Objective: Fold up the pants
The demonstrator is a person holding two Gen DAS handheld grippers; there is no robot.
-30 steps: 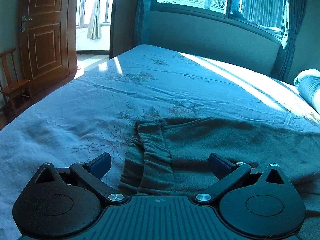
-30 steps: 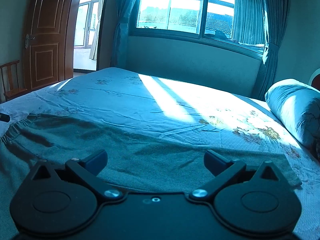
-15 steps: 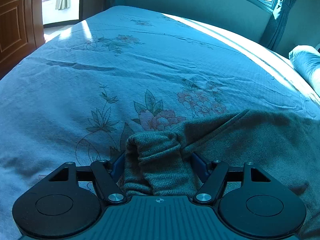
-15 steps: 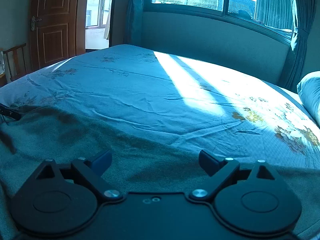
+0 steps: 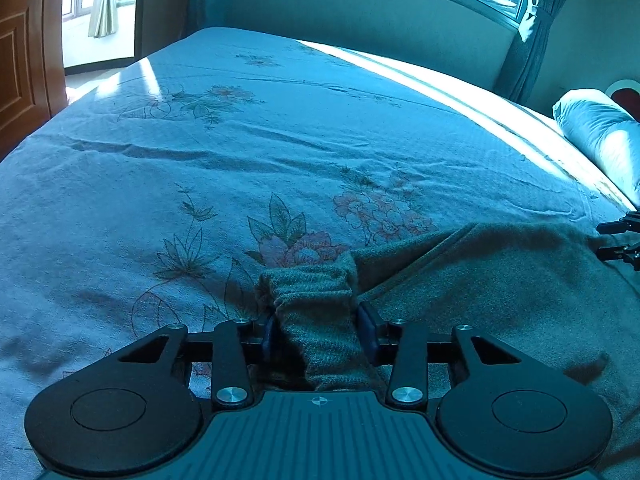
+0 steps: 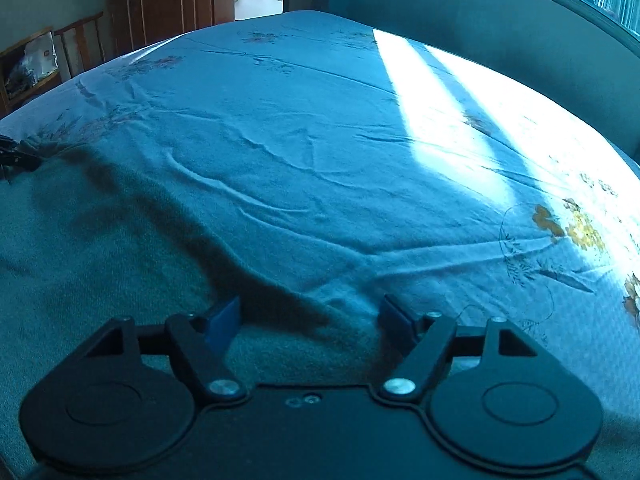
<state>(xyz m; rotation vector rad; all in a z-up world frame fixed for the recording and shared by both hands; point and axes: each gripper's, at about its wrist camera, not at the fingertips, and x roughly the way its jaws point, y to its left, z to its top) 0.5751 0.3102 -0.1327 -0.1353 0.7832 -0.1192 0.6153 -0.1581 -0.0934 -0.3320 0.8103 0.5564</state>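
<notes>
Grey-green knit pants [image 5: 500,280] lie across the near side of the bed [image 5: 280,152], on its blue floral sheet. We compare against the views from one second back and half a second back.

Changes, left side: a second ago the left tool [image 5: 318,330] hung wide open above the elastic waistband, nothing between its pads. Half a second ago it was down around the bunched band. Now its jaws are closed in on the waistband [image 5: 312,284], blue pads pressed against either side of the gathered fabric, and the band rises in a puckered ridge just ahead of the fingertips. From there the cloth runs off to the right.

Changes, right side: the right tool [image 6: 312,320] has dropped low over the cloth. Its jaws have narrowed somewhat from a second ago but stay apart, straddling the far edge of the pants [image 6: 100,248]. Fabric lies between and beneath the pads; we see no pinch, so nothing is held.

Position note: in the left wrist view the right tool [image 5: 620,242] shows at the far right edge of the pants. In the right wrist view the left tool [image 6: 12,156] shows at the far left edge, where the waistband end is.
</notes>
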